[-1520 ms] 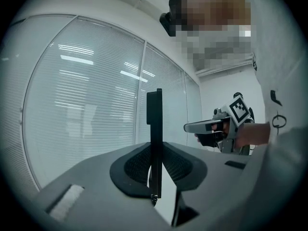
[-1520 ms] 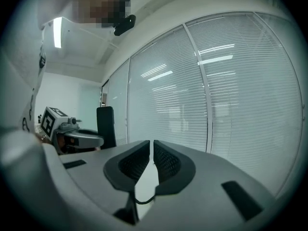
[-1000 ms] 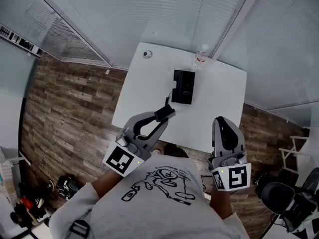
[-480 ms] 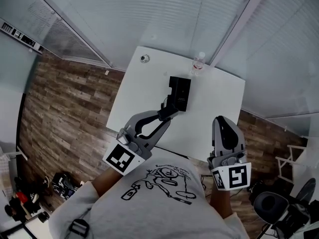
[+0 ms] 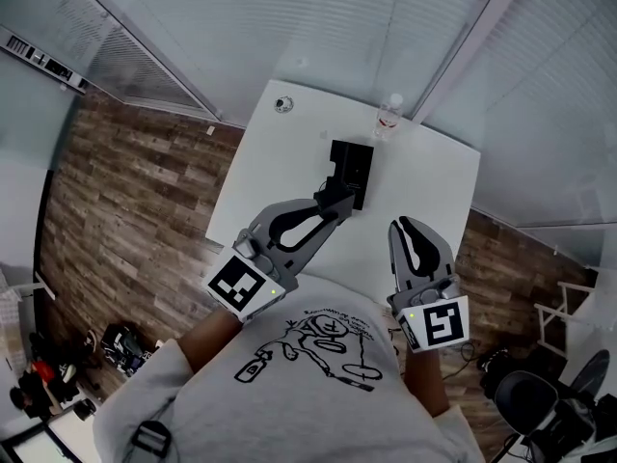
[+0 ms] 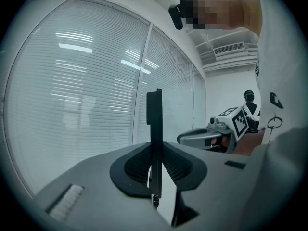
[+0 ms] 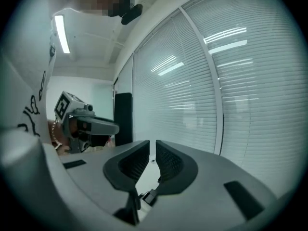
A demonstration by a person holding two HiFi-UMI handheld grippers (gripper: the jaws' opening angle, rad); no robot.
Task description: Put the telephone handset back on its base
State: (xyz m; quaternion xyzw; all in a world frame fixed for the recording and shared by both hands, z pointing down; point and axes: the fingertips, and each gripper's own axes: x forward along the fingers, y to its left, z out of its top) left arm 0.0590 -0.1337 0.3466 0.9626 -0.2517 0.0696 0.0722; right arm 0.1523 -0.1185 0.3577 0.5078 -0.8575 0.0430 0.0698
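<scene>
Now that the slim black handset [image 6: 154,124], pinched in the left gripper [image 5: 328,203], has been brought up to the black rectangular base [image 5: 354,165], seating remains.

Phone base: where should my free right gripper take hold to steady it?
Probably the far right corner of the phone base, coming in from the right: it lies flat on the table, and the left gripper with the handset crowds its near left side.
</scene>
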